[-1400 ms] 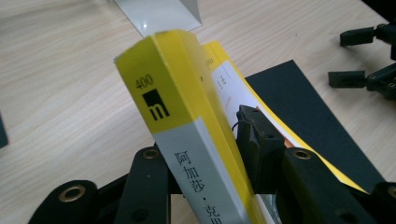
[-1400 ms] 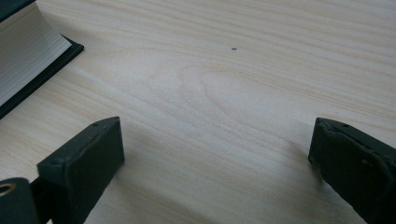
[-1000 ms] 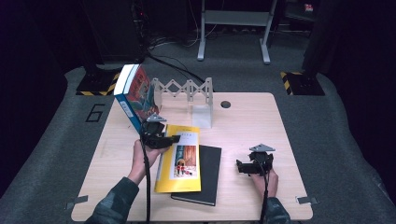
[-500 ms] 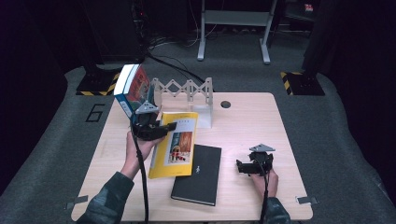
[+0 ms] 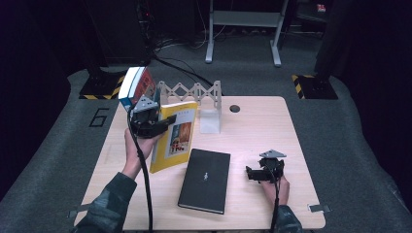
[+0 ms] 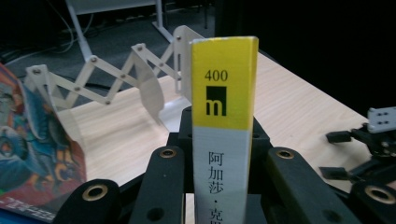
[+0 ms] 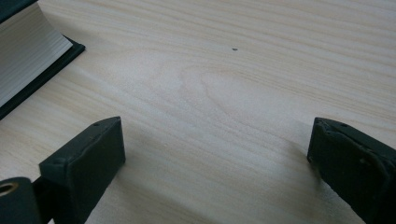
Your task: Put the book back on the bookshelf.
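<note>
Clamped by its spine in the left gripper (image 5: 167, 120), the yellow paperback (image 5: 176, 138) stands tilted above the table (image 5: 252, 126) beside the accordion rack (image 5: 194, 92), light but floppy, while the right gripper (image 5: 250, 174) rests released

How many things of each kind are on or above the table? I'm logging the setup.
Books: 3, namely the yellow book, the black book and the colourful book
Folding book rack: 1
Handheld tongs: 2, left and right
Total: 6
</note>
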Motion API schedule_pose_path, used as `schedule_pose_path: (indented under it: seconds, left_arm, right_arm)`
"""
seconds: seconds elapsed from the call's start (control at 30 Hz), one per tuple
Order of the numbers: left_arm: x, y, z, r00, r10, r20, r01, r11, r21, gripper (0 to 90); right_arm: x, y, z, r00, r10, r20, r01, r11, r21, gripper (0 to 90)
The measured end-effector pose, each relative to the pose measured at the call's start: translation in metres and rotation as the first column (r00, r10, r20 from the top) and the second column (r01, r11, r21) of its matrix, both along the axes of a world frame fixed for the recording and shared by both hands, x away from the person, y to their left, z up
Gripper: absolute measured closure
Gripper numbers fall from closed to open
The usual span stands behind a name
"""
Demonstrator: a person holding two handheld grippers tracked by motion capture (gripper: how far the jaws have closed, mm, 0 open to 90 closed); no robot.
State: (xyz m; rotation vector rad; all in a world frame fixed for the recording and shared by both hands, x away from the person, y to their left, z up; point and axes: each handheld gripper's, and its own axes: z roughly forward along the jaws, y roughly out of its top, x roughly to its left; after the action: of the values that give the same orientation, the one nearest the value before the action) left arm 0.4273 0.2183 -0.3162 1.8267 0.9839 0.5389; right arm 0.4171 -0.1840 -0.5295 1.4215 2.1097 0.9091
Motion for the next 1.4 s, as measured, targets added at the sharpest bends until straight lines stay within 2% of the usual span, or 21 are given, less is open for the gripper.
schedule_pose_path:
  seconds: [0.17, 0.27, 0.4, 0.43, 0.63, 0.87, 1.17, 1.33, 1.37, 1.4]
  left_arm:
    - [0.008, 0.008, -0.004, 0.9986, 0.045, 0.030, -0.044, 0.9988, -0.021, 75.5]
    - [0.013, 0.009, -0.008, 0.9950, 0.086, 0.050, -0.084, 0.9958, -0.036, 75.5]
    - [0.018, 0.012, -0.010, 0.9912, 0.117, 0.061, -0.116, 0.9930, -0.021, 75.5]
    - [0.020, 0.012, -0.012, 0.9894, 0.128, 0.069, -0.126, 0.9915, -0.033, 75.5]
    - [0.029, 0.013, -0.016, 0.9825, 0.165, 0.087, -0.164, 0.9863, -0.017, 75.4]
    - [0.039, 0.011, -0.020, 0.9742, 0.197, 0.110, -0.196, 0.9804, -0.021, 75.5]
    - [0.055, 0.009, -0.024, 0.9568, 0.250, 0.149, -0.246, 0.9682, -0.047, 75.5]
    - [0.065, 0.009, -0.028, 0.9453, 0.285, 0.159, -0.276, 0.9583, -0.074, 75.5]
    - [0.067, 0.010, -0.029, 0.9449, 0.288, 0.155, -0.279, 0.9570, -0.079, 75.5]
    - [0.069, 0.010, -0.030, 0.9410, 0.296, 0.164, -0.286, 0.9547, -0.084, 75.5]
  right_arm:
    - [0.000, 0.000, 0.000, 1.0000, -0.001, 0.000, 0.001, 1.000, 0.001, 3.8]
    - [0.000, 0.000, 0.000, 1.0000, -0.005, 0.003, 0.005, 1.000, 0.003, 4.1]
    - [0.000, 0.000, 0.000, 1.0000, -0.005, 0.003, 0.005, 1.000, 0.003, 4.2]
    - [0.000, 0.000, 0.000, 1.0000, -0.005, 0.004, 0.005, 1.000, 0.002, 4.2]
    - [0.000, 0.001, 0.000, 1.0000, -0.006, 0.005, 0.006, 1.000, 0.003, 4.5]
    - [0.000, 0.000, 0.000, 1.0000, -0.002, 0.005, 0.002, 1.000, 0.003, 4.7]
    - [0.000, 0.000, 0.000, 1.0000, -0.003, 0.007, 0.003, 1.000, 0.004, 5.1]
    - [0.000, 0.000, 0.000, 1.0000, -0.002, 0.008, 0.002, 1.000, 0.003, 5.2]
    - [0.000, 0.000, 0.000, 1.0000, -0.002, 0.008, 0.002, 1.000, 0.004, 5.3]
    - [0.000, 0.000, 0.000, 1.0000, -0.001, 0.008, 0.001, 1.000, 0.004, 5.6]
